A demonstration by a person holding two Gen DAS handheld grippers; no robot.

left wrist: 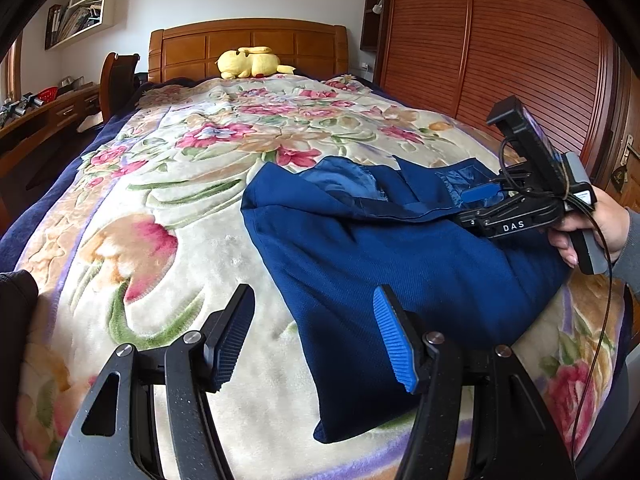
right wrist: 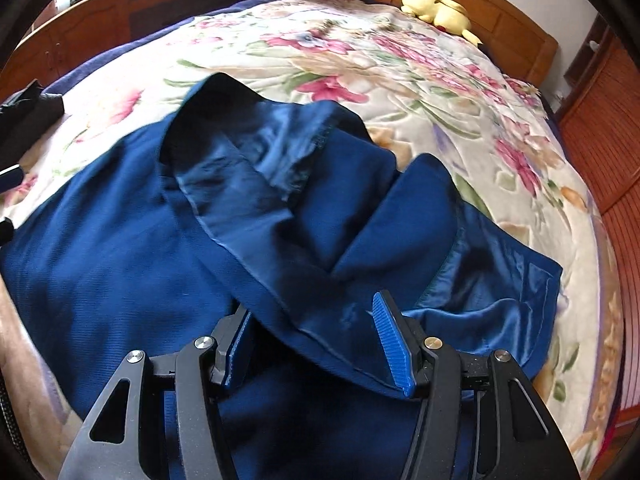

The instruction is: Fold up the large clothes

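lying on the flowered blanket of the bed is a dark blue coat, partly folded with its shiny lining showing. the left gripper hovers spread apart near the coat's lower edge, holding nothing. the right gripper is spread wide too, a fold of lining between its fingers.

My navy blue coat has shinier blue lining; the cream blanket shows pink flowers; a yellow plush toy sits at twelve o'clock.
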